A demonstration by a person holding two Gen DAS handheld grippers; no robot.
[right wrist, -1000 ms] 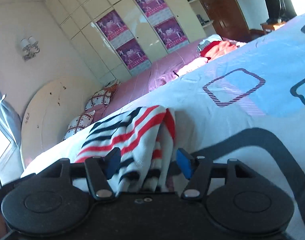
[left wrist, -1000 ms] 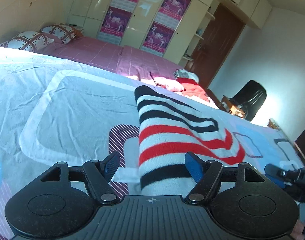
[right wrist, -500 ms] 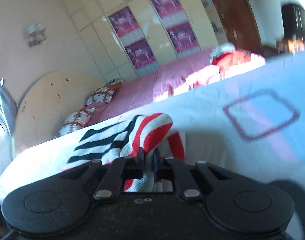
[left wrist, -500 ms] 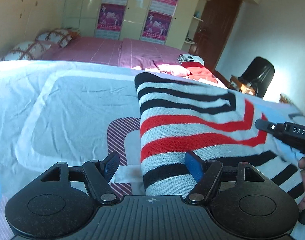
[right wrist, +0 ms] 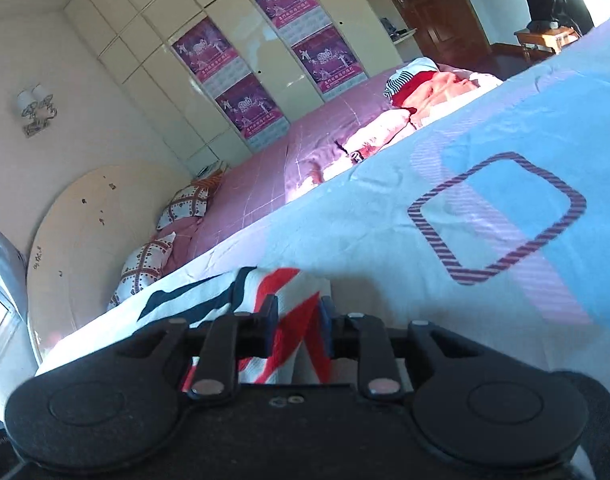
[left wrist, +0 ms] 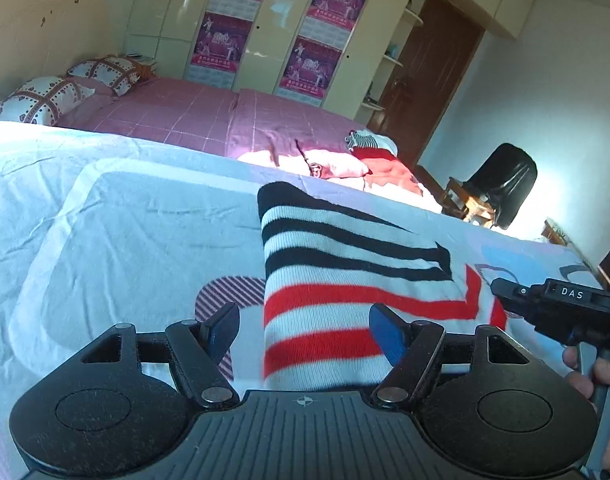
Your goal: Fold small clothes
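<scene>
Left wrist view: striped knit garment (left wrist: 345, 280) spread flat on the pale blue bedsheet (left wrist: 125, 220), near end lying between the fingers of the left gripper (left wrist: 305, 328). Jaws wide apart, pads clear of the cloth, nothing gripped. Off to the right, the right gripper (left wrist: 501, 292) reaching the garment's red-striped edge, a hand (left wrist: 597, 372) behind it.

Right wrist view: 1 bunched fold of the same garment (right wrist: 293, 320) caught between narrow jaws of the right gripper (right wrist: 295, 322). Jaws opening at this moment; pads apparently touching the fabric on both sides yet, though motion blur makes contact hard to confirm.

For a clean fold: best to set the carried edge square over the layer beneath before letting go fully, then withdraw low and straight without dragging. Worth pinning the near end with the left gripper if the knit creeps.
</scene>
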